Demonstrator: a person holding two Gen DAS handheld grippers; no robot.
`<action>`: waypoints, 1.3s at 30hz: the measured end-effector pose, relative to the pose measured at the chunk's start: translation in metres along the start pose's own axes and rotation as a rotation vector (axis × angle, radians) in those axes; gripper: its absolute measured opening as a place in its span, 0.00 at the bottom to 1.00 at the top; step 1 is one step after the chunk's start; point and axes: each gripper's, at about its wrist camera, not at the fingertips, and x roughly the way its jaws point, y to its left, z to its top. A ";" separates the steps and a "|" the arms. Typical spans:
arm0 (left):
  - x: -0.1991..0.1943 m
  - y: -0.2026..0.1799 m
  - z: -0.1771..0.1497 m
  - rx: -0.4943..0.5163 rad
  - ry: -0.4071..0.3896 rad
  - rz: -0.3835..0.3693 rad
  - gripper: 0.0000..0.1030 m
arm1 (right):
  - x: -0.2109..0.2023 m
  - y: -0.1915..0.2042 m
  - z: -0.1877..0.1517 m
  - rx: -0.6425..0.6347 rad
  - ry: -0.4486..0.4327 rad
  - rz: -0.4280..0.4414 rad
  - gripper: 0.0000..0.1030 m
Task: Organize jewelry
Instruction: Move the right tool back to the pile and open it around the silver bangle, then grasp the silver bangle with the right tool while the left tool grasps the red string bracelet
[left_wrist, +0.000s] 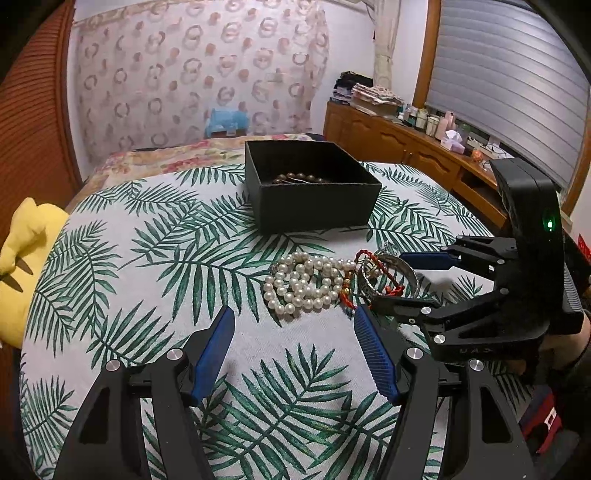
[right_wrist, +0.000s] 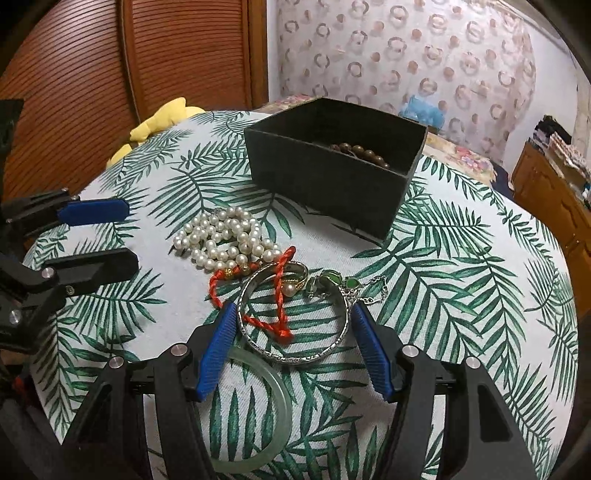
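Observation:
A black open box (left_wrist: 314, 184) (right_wrist: 332, 173) holds a brown bead bracelet (left_wrist: 301, 178) (right_wrist: 360, 150). In front of it lie a pearl strand (left_wrist: 304, 284) (right_wrist: 225, 240), a red cord bracelet (right_wrist: 275, 291) (left_wrist: 384, 282), a silver bangle (right_wrist: 295, 314) (left_wrist: 391, 277), a ring (right_wrist: 295, 278), a green-stone chain (right_wrist: 332, 282) and a pale jade bangle (right_wrist: 258, 410). My right gripper (right_wrist: 291, 317) (left_wrist: 388, 286) is open, its fingers on either side of the silver bangle. My left gripper (left_wrist: 293, 319) (right_wrist: 123, 236) is open and empty, just short of the pearls.
The round table has a palm-leaf cloth (left_wrist: 147, 258) (right_wrist: 461, 295). A yellow plush toy (left_wrist: 22, 258) (right_wrist: 159, 118) lies at its edge. A bed (left_wrist: 166, 158) is behind, a wooden dresser (left_wrist: 406, 140) with clutter at the right.

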 end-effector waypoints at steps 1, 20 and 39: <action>0.000 0.000 0.000 -0.001 0.000 0.000 0.62 | -0.001 -0.001 0.000 0.001 -0.002 0.006 0.60; -0.003 0.003 0.001 -0.008 -0.004 -0.001 0.62 | -0.024 0.009 -0.005 -0.040 0.002 0.112 0.60; 0.012 -0.012 0.002 0.001 0.046 -0.098 0.36 | -0.059 -0.009 -0.026 -0.021 -0.036 0.040 0.60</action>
